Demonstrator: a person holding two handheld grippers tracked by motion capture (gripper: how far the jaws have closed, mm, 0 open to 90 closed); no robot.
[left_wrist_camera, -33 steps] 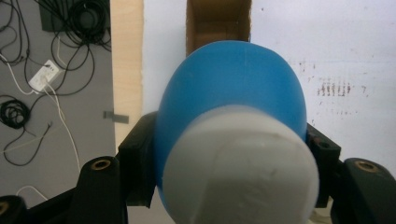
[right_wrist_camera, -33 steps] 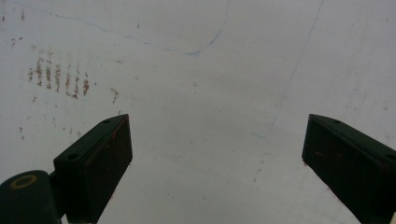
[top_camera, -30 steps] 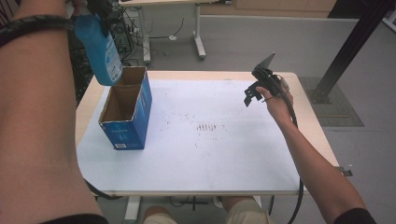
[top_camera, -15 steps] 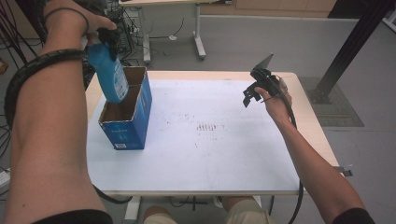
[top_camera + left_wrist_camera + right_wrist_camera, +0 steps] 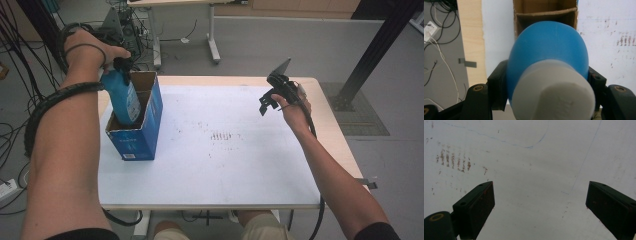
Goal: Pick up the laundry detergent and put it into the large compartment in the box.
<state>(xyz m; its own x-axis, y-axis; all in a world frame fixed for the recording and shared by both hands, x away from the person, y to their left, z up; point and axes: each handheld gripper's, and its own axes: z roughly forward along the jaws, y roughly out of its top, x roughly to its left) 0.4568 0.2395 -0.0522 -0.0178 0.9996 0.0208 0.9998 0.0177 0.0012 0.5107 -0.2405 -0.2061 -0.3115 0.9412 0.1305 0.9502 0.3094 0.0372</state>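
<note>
At nine o'clock on the worktop [image 5: 240, 165] an open blue box [image 5: 135, 135] is stood. A blue bottle [image 5: 122, 100] with a white cap [image 5: 554, 95] is pinched near its top by the left tongs [image 5: 121, 67] and is held upright, its lower part sunk inside the box. At two o'clock the right tongs [image 5: 267, 100] are held above the worktop, spread wide with nothing between them.
</note>
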